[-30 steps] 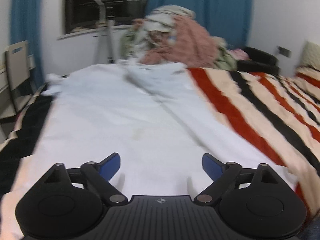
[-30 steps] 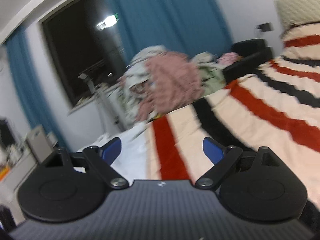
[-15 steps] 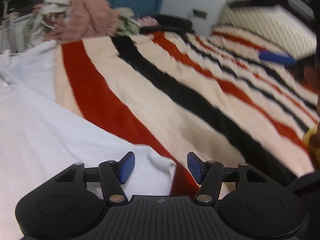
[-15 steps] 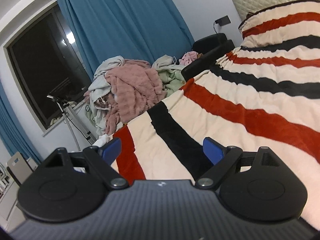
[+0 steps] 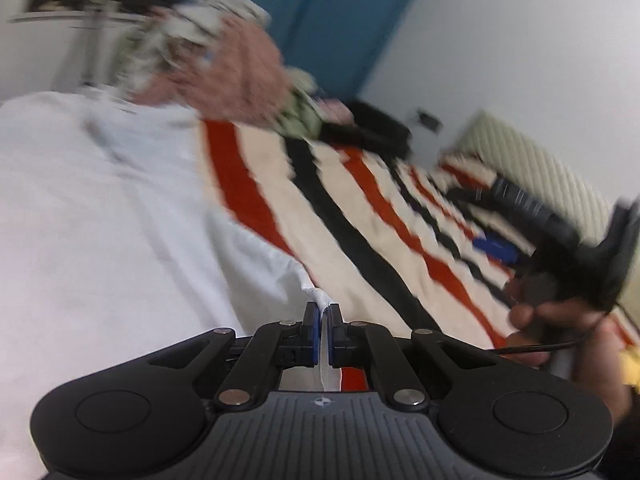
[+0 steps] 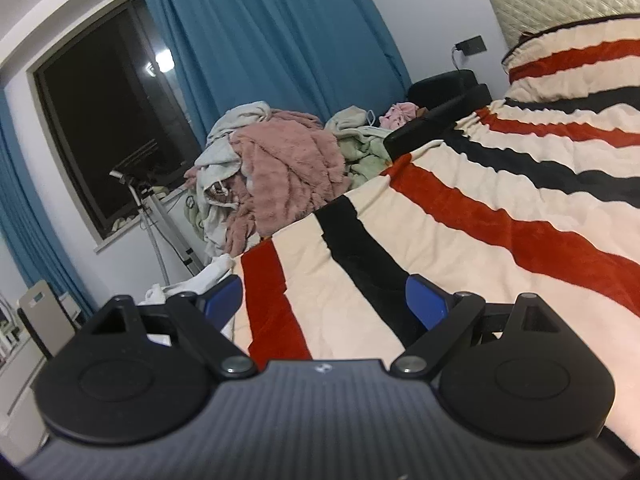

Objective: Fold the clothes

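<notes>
A white garment lies spread over the left part of a bed with a striped blanket. My left gripper is shut on the garment's near right corner, white cloth pinched between its blue pads. My right gripper is open and empty, held above the striped blanket. It also shows at the right of the left wrist view, held in a hand. A bit of the white garment shows at the bed's far left edge.
A pile of pink, grey and green clothes sits at the bed's far end. Blue curtains and a dark window are behind. A black chair stands by the wall. A metal stand is left of the pile.
My left gripper has closed on the white garment's corner; it was open half a second ago. The left view has swung and is blurred. My right gripper stays open and barely moved.
</notes>
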A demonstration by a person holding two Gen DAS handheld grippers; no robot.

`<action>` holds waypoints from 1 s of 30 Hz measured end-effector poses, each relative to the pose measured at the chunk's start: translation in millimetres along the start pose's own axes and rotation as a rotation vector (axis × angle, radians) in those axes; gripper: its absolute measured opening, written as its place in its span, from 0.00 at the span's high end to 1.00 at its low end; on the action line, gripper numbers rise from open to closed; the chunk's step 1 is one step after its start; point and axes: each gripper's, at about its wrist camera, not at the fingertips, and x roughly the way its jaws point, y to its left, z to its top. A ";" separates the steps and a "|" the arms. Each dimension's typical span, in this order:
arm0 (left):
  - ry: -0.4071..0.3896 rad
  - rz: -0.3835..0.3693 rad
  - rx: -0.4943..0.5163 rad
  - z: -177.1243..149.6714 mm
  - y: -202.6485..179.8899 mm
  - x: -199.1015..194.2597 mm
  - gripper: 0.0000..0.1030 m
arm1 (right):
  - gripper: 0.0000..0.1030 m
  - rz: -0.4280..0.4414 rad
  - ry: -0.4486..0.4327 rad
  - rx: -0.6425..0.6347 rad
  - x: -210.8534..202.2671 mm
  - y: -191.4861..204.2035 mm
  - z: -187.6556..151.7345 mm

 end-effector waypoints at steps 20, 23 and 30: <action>-0.024 0.339 0.053 -5.5 41.2 -64.6 0.38 | 0.13 0.169 0.103 -0.250 -18.4 96.8 -56.2; -0.105 0.349 0.107 15.8 33.0 -67.0 0.20 | 0.13 0.170 0.072 -0.212 -23.1 100.5 -60.8; -0.208 0.418 0.117 33.4 43.4 -57.9 0.00 | 0.13 0.199 0.049 -0.273 -28.0 116.6 -76.2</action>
